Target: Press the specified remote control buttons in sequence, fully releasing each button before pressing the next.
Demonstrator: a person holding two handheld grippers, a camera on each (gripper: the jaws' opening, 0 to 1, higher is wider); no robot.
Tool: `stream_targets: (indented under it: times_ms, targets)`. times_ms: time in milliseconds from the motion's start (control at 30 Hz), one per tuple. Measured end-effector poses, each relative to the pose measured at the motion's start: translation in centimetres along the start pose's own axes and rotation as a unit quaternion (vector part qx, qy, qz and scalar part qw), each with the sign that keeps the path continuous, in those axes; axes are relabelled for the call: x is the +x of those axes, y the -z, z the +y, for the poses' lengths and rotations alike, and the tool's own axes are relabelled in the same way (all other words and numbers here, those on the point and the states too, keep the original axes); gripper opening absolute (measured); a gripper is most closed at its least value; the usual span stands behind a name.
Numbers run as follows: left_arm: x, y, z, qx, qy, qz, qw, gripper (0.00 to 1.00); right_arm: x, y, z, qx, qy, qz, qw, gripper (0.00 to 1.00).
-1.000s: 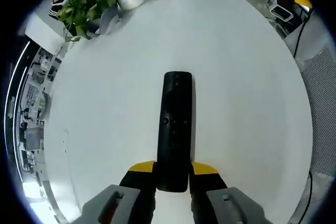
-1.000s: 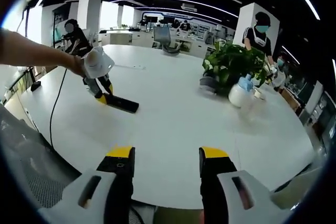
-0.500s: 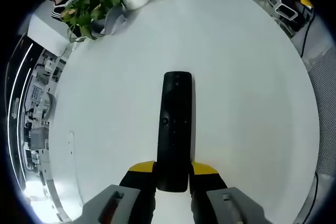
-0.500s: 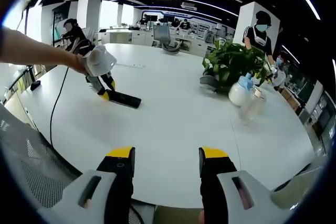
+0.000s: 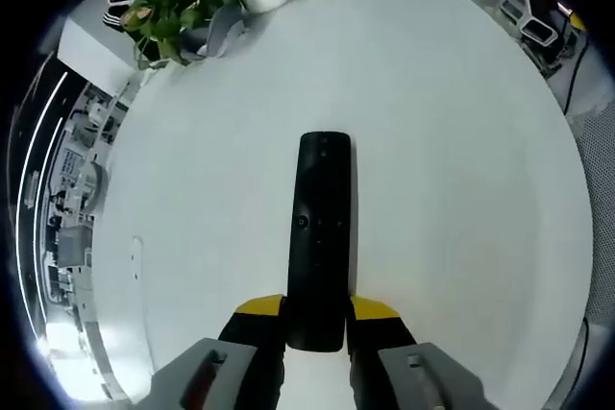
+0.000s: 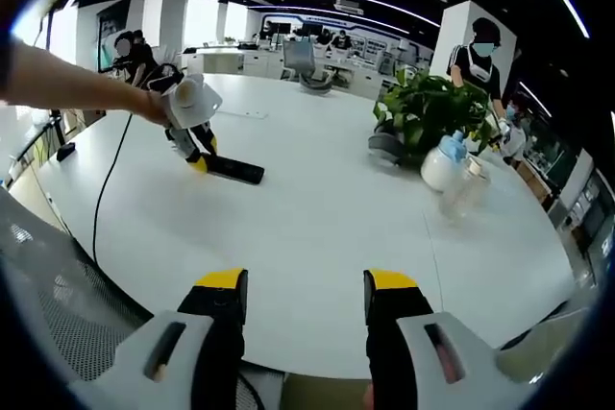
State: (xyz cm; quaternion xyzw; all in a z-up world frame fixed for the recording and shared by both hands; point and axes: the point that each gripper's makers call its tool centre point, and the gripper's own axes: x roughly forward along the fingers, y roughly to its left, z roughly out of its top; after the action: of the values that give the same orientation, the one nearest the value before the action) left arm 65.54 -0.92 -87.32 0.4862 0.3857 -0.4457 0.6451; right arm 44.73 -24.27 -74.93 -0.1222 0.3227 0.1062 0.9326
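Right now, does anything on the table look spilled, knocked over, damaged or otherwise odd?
Nothing stands out. The remote control is held straight by its near end in the left gripper, the potted plant stands upright, and the white table shows no spill. The right gripper hangs open, holding nothing.

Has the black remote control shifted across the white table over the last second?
Yes. In the right gripper view the black remote control moved toward the potted green plant, held by the left hand-held gripper.

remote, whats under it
The white table lies under the remote. The left gripper clamps its near end; whether that end touches the table is hidden.
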Motion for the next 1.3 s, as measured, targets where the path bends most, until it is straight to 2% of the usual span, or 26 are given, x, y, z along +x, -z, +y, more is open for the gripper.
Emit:
stream_targets:
  times_ms: [267, 600, 733, 1167, 1300]
  targets:
    - [0.3, 0.0, 1.1, -0.003, -0.005, 0.001, 1.0000, 0.24, 0.0, 0.2, 0.0, 0.002, -0.001, 0.004, 1.0000, 0.50]
    - [0.5, -0.2, 1.9, 0.023, -0.010, 0.007, 0.9997, 0.24, 0.1, 0.3, 0.0, 0.003, -0.001, 0.009, 1.0000, 0.50]
    - [0.6, -0.2, 2.4, 0.020, -0.013, 0.007, 0.9997, 0.24, 0.1, 0.4, -0.1, 0.003, -0.001, 0.011, 0.9999, 0.49]
    - [0.8, 0.0, 2.5, -0.004, 0.007, 0.015, 0.9999, 0.24, 0.2, 0.6, 0.1, 0.000, -0.005, 0.016, 0.9999, 0.49]
    - [0.8, 0.1, 2.5, -0.012, 0.013, 0.009, 0.9998, 0.24, 0.2, 0.6, 0.1, 0.004, -0.004, 0.016, 0.9999, 0.49]
